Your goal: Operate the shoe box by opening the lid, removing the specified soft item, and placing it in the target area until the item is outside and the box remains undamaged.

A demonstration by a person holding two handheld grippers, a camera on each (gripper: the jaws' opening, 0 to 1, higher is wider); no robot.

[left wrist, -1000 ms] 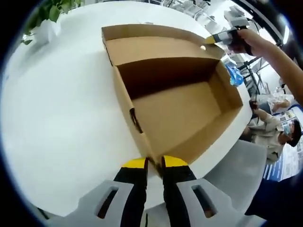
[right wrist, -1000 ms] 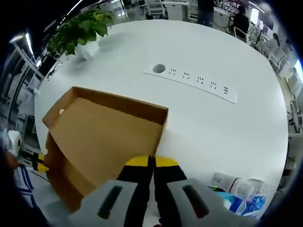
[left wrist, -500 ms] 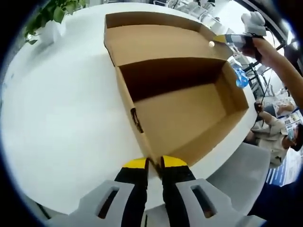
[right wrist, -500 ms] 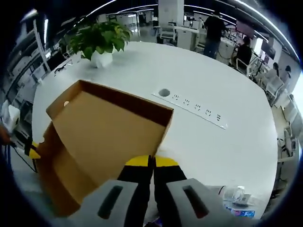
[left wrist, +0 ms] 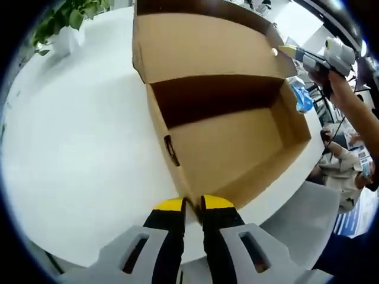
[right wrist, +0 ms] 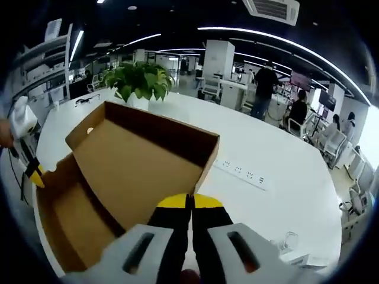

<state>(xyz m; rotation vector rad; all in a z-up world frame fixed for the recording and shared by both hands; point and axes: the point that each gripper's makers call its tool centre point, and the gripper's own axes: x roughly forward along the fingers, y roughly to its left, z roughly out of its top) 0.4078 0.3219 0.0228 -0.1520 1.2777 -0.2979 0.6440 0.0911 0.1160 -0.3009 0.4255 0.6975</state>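
Observation:
A brown cardboard shoe box lies open on the white table, and its inside is bare cardboard. My left gripper is shut on the box's near corner wall. The hinged lid stands tilted up at the far side. In the right gripper view the lid slants upward with my right gripper shut on its front edge. The right gripper shows at the lid's far corner, held by a hand. The box tray sits lower left, and the left gripper is at its corner.
A potted plant stands at the table's far side, also as the plant upper left. A power strip is set into the tabletop. A blue packet lies beside the box. People and chairs sit beyond the table edge.
The lid has swung further up on its hinge as my right gripper rose with it. My left gripper has kept its hold on the box corner.

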